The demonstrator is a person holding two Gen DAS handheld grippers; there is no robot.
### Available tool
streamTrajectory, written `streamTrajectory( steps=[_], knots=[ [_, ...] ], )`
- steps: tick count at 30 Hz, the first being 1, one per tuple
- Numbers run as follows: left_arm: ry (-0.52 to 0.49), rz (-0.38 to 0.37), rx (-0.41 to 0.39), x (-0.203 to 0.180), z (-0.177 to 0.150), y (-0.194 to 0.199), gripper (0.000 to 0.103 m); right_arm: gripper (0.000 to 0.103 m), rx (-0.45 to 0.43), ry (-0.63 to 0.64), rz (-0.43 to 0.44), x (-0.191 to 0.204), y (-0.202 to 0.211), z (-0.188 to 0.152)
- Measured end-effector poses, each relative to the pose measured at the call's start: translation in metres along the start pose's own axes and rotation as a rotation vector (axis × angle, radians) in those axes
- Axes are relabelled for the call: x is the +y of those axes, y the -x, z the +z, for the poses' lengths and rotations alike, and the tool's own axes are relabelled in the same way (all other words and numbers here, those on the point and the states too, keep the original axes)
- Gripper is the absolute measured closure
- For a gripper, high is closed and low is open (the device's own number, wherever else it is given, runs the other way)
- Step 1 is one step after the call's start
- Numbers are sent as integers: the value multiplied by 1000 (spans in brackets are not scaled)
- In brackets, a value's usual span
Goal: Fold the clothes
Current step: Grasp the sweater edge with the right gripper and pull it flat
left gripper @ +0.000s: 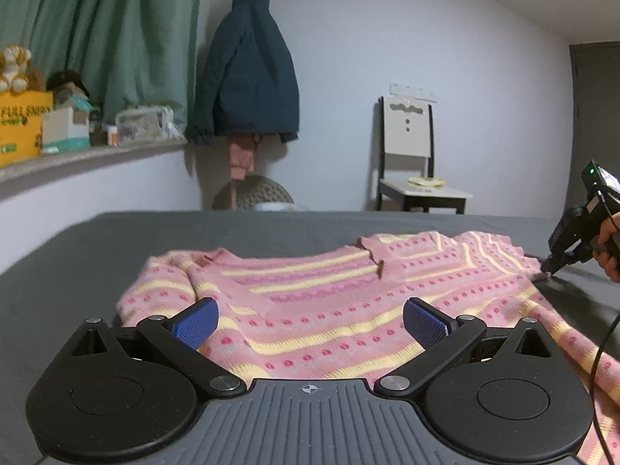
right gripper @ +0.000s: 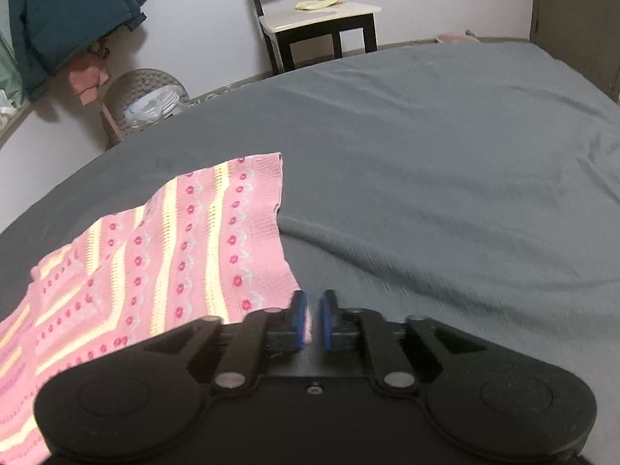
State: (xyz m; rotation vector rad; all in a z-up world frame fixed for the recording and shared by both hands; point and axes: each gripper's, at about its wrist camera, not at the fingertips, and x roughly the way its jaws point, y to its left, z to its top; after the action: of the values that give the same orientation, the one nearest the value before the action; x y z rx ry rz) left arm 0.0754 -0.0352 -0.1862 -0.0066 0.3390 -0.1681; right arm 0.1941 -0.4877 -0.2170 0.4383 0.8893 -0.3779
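Pink striped sweater [left gripper: 333, 302] lies spread across the grey bed [right gripper: 445, 162], the right tool [right gripper: 311, 319] pinched on its hem corner, likely to lift that edge over, while the left tool [left gripper: 310, 321] hovers above it, fingers wide apart.

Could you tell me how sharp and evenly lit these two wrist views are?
Left wrist view: dim, fisheye-curved shelf, sweater fairly sharp, left tool casting little shadow. Right wrist view: motion blur streaks the grey bedsheet and smears the right tool.
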Motion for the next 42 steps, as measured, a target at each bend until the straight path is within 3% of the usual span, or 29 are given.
streamTrajectory(
  steps=[1, 5, 12, 18, 24, 26, 28, 32, 35, 42],
  knots=[
    [7, -9, 3, 0, 0, 0, 0, 67, 0, -4, 25, -3, 10, -6],
    [21, -36, -10, -3, 4, 3, 0, 68, 77, 13, 202, -6, 53, -43],
    [-2, -73, -9, -13, 12, 13, 0, 71, 268, -35, 329, -16, 117, -144],
    [-37, -104, -20, -23, 19, 24, 0, 73, 251, 5, 365, -12, 160, -185],
    [-70, -133, -31, -32, 25, 33, 0, 81, 285, -9, 366, -7, 153, -202],
    [-72, -133, -30, -31, 24, 32, 0, 86, 294, -16, 385, -7, 149, -208],
    [-73, -134, -28, -30, 23, 32, 0, 98, 289, -16, 397, -6, 147, -211],
    [-55, -119, -20, -25, 24, 29, 0, 98, 189, 34, 311, -14, 170, -200],
    [-39, -106, -15, -20, 26, 29, 0, 98, 91, 104, 150, -29, 186, -183],
    [-27, -77, 1, -14, 24, 31, 0, 97, 205, 64, 43, -73, 140, -165]
  ],
)
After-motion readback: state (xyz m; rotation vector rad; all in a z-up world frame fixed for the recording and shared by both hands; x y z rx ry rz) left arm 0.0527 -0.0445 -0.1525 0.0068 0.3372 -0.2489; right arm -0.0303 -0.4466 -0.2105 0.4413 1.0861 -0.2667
